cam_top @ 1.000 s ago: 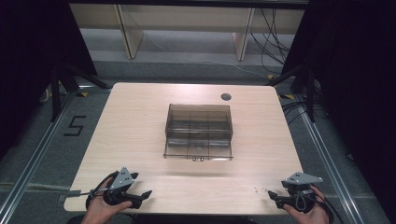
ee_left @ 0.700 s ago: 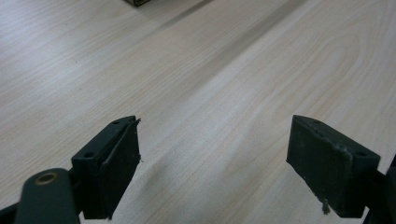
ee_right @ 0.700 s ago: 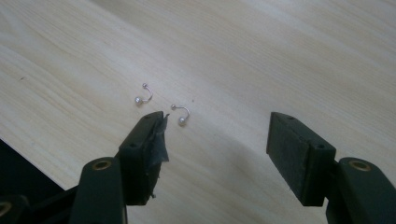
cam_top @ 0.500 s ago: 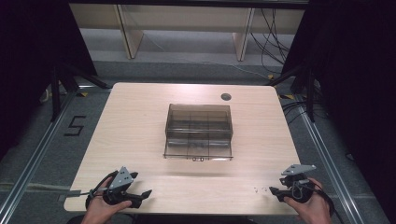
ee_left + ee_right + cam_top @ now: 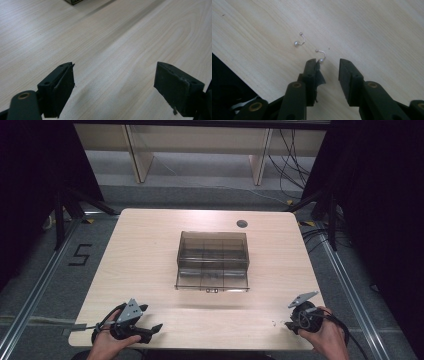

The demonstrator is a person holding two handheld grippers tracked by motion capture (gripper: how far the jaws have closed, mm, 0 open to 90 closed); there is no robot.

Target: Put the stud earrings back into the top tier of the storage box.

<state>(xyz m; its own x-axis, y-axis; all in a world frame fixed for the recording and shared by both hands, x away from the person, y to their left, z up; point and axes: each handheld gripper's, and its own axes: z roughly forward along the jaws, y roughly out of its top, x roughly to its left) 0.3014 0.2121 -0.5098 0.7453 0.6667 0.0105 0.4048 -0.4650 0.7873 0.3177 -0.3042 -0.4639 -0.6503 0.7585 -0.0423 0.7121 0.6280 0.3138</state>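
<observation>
Two small curved metal studs with ball ends lie on the wooden table (image 5: 150, 250) near its front right edge. In the right gripper view one stud (image 5: 299, 40) lies farther off and the other stud (image 5: 321, 55) rests just ahead of the left jaw's tip. My right gripper (image 5: 327, 63) is open a little above the table, with nothing between its jaws. The high view shows the studs as tiny specks (image 5: 274, 323) just left of the right gripper (image 5: 289, 319). My left gripper (image 5: 150, 317) rests at the front left, its jaws wide open (image 5: 115, 75) over bare wood.
A smoky transparent box (image 5: 212, 260) with several compartments stands in the middle of the table, and its corner (image 5: 77, 1) shows in the left gripper view. A round dark grommet (image 5: 242, 224) sits at the back right. The table's front edge runs close to both hands.
My right gripper has shifted slightly to the left and forward, toward the studs. The left gripper has stayed put.
</observation>
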